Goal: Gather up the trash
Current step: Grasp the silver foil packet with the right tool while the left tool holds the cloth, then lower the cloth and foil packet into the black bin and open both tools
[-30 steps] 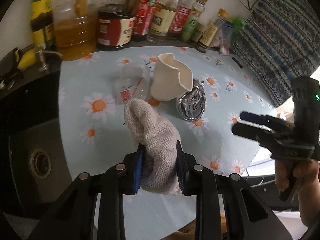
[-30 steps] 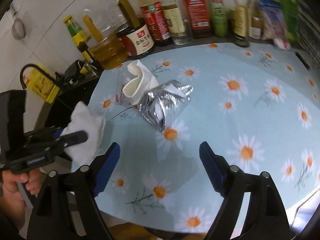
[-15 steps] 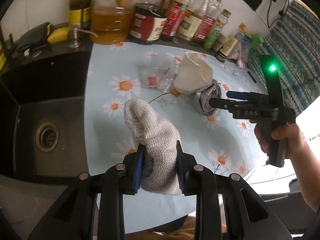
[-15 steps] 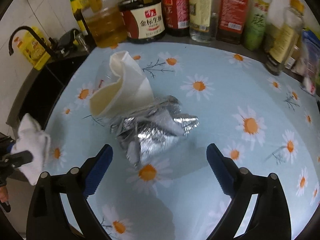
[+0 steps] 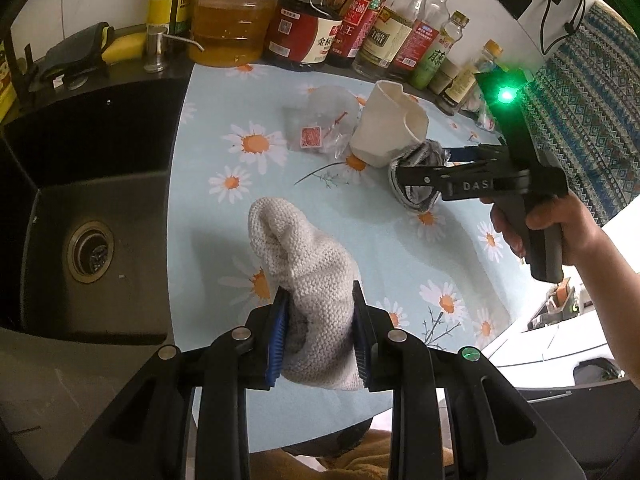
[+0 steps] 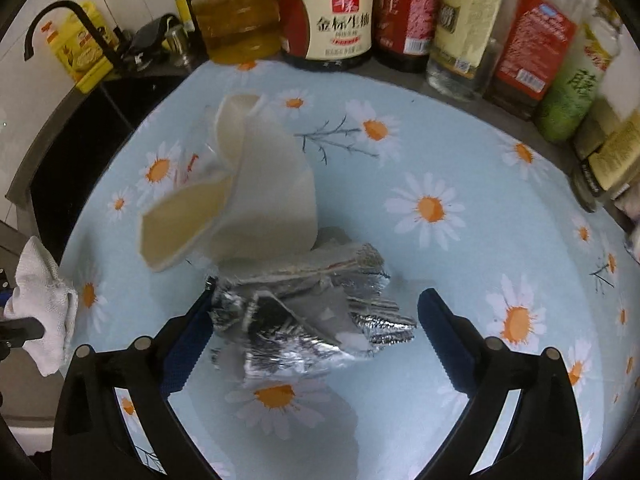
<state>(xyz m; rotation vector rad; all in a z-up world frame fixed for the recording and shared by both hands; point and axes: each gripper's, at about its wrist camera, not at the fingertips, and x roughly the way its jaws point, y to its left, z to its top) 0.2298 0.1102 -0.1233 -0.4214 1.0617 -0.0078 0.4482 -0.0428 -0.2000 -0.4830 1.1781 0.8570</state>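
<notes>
Counter (image 5: 400, 264) covered with daisy-print cloth. Row of bottles (image 6: 460, 28) along its back edge: oil jug (image 5: 228, 20), dark sauce jar (image 6: 328, 16). Black sink (image 5: 88, 216) beside counter, drain (image 5: 90, 252) visible.

- my left gripper (image 5: 320, 334) has blue pads on black arms, closed on an off-white knitted cloth (image 5: 308, 280).
- i see a pale blue tablecloth (image 6: 460, 152) with white daisies, orange centres.
- the crumpled foil wrapper (image 6: 312, 316) is silver.
- the squashed paper cup (image 6: 256, 200) is cream.
- the sink (image 5: 80, 200) is black.
- the oil jug (image 6: 236, 16) holds amber liquid.
</notes>
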